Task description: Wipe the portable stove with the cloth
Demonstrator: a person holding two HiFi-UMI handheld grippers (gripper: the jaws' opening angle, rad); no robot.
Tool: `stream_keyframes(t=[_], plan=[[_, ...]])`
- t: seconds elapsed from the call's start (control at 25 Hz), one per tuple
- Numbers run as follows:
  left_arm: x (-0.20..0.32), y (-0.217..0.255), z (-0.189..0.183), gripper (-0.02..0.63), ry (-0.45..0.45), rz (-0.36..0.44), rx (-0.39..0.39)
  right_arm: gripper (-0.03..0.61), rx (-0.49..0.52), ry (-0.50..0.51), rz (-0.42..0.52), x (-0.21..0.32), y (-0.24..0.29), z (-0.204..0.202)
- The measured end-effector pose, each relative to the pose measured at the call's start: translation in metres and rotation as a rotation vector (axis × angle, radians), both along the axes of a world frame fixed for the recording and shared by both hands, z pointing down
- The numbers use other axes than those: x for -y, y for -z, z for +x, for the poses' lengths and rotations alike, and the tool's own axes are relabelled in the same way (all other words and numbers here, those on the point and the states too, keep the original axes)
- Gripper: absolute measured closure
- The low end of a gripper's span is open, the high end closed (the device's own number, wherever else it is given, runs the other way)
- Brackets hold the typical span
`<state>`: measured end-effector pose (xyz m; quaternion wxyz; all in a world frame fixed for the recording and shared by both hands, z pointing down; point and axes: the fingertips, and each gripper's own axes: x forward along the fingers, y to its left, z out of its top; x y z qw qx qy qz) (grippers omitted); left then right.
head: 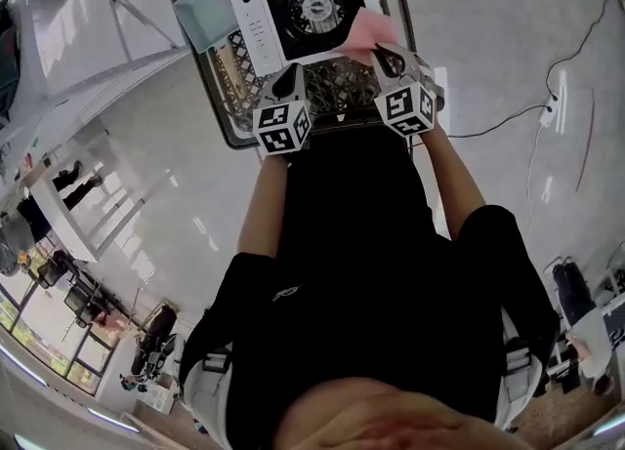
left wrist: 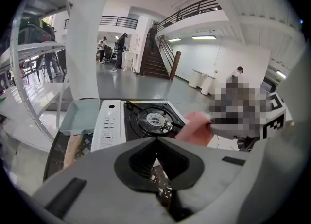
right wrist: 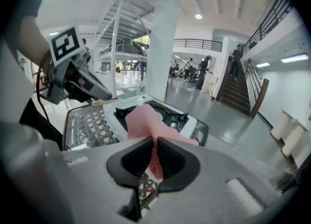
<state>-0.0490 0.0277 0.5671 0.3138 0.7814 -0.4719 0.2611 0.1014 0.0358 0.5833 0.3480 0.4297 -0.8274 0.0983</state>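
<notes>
The cloth point(right wrist: 140, 118) is pink, thin and limp, and is judged light and soft, best taken by a bunched fold. It is so pinched between the closed fingers of the right gripper point(right wrist: 155, 143), held at the near corner of the portable stove point(head: 256, 11) — white, with a black burner well — on the mesh surface point(head: 337, 82). The left gripper point(left wrist: 156, 141) has its fingers pressed together on nothing.

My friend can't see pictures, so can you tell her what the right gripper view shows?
The right gripper is shut on a pink cloth, right at a white stove with a black burner. The stove sits on a wire rack, and the left gripper hovers at the upper left. Behind is a big hall with stairs.
</notes>
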Motion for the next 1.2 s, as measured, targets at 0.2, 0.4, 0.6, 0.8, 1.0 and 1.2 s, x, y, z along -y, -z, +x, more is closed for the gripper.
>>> stream_keyframes(t=[0.2,0.4,0.6,0.8,1.0,1.2], plan=[[0.008,0.011,-0.044,0.614,0.078,0.026,-0.010,0.546,0.048,0.093,0.070,0.040,0.048,-0.061],[0.003,0.009,-0.091,0.614,0.192,0.038,-0.013,0.546,0.078,0.243,0.054,0.074,0.057,-0.139],[-0.006,0.011,-0.123,0.614,0.275,0.033,-0.030,0.546,0.096,0.391,-0.035,0.088,0.057,-0.213],[-0.012,-0.008,-0.141,0.614,0.335,0.024,-0.035,0.545,0.082,0.480,-0.108,0.085,0.020,-0.258],[-0.013,0.000,-0.157,0.614,0.364,0.011,-0.045,0.543,0.038,0.517,-0.201,0.076,0.001,-0.284],[-0.015,-0.002,-0.148,0.614,0.353,0.007,-0.040,0.543,-0.082,0.582,-0.214,0.072,-0.026,-0.282]])
